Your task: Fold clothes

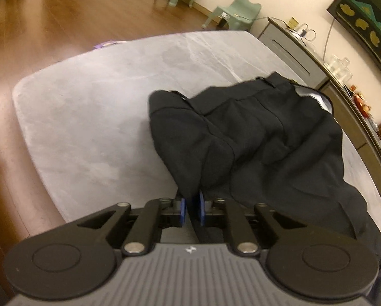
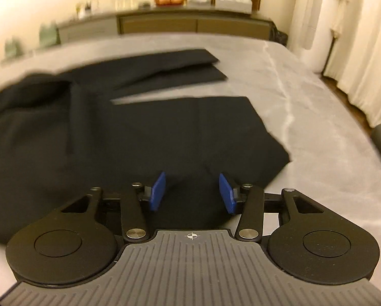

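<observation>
Two blue pads of the left gripper [image 1: 192, 207] stand close together with a fold of the black trousers [image 1: 254, 140] running down between them; whether they press the cloth cannot be told. From there the trousers rise in a rumpled heap away from the tool, the waistband end [image 1: 279, 83] lying farthest off. To the left of the heap the grey mat [image 1: 88, 117] is bare out to its rounded edge, and brown wooden floor [image 1: 50, 20] lies beyond it. Two green chairs [image 1: 237, 12] stand by the far wall, well apart from the mat.

The right gripper [image 2: 191, 195] has its jaws well apart, the pads hovering over black cloth and gripping nothing. Ahead of it a trouser leg [image 2: 190, 127] lies flat, its hem cut slanting toward the right. A second leg [image 2: 164, 63] lies beyond, a strip of mat showing between them. Right of the hem the mat runs bare to its edge, near pale curtains [image 2: 356, 38]. A long low cabinet [image 2: 190, 25] lines the far wall.
</observation>
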Available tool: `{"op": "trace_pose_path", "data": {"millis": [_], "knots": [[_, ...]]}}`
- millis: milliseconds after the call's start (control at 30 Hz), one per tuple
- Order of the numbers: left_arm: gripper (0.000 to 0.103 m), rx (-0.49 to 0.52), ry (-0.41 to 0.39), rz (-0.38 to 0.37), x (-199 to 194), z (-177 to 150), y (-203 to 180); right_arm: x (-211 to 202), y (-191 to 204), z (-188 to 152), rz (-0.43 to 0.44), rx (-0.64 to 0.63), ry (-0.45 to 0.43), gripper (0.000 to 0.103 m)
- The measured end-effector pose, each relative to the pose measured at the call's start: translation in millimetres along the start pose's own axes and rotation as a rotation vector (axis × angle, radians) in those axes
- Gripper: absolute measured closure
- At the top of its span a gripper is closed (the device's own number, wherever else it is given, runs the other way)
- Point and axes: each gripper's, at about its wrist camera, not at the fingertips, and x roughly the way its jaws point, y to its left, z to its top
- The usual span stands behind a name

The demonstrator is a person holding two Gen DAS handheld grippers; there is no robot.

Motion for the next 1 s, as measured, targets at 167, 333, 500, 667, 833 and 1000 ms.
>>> {"op": "trace_pose_path", "data": {"millis": [167, 333, 500, 667, 833, 1000], "knots": [[0.077, -0.113, -0.067, 0.004, -21, 3, 16, -23, -22, -18, -0.146, -0.058, 0.044, 0.046], [0.074, -0.103, -0.202, -0.032, -55, 1, 4, -63, -27, -19, -0.282, -0.005, -0.211, 0.04], [0.065, 0.228, -0.086, -0.146, -23, -20, -61, -67, -7, 1, -0.121, 0.035, -0.361, 0.026], [0.067, 0.418, 0.013, -0.062, 28, -44, -108, 6, 14, 31, 0.082, 0.01, -0.128, 0.033], [0.067, 0.45, -0.024, 0.011, 49, -36, -135, 52, 6, 39, 0.047, -0.049, 0.024, 0.043], [0.063, 0.47, -0.053, 0.084, 73, -17, -158, 76, -15, 67, -0.041, -0.04, 0.006, 0.042]]}}
